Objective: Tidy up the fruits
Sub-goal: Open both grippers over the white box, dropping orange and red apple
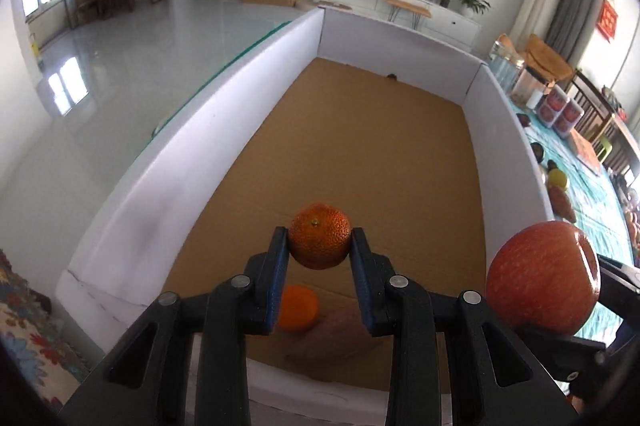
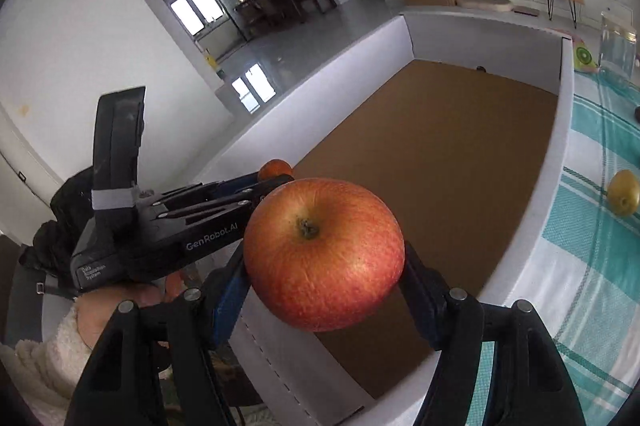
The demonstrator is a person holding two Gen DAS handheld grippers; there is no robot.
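Take the white-walled box (image 1: 224,114) as your landmark and work across it from its left wall.

Your left gripper (image 1: 319,246) hangs over the near end of the box's brown cardboard floor, its blue-padded fingers (image 1: 280,258) pinching a small tangerine (image 1: 319,236) across its middle, stem end facing up toward the camera. That fruit looks light, with a pebbled skin that should grip well, but the peel is likely soft and loose, so squeeze no harder than you need. Directly beneath it, a second orange fruit (image 1: 298,308) already lies on the box floor near the front wall; I'd judge you should set yours down beside it, not on top.

Farther right, close to the box's right wall and just above its front rim, your right gripper (image 2: 324,272) is clamped on a red apple (image 2: 324,252), pads at its widest girth, stem toward the lens. The apple is probably the heavier piece, firm and waxy-smooth, so it could slip or bruise if dropped; lower it rather than let it fall.

Outside the box, past its right wall, a yellow-green fruit (image 2: 623,192) rests on the teal-checked tablecloth (image 2: 592,266), waiting its turn.
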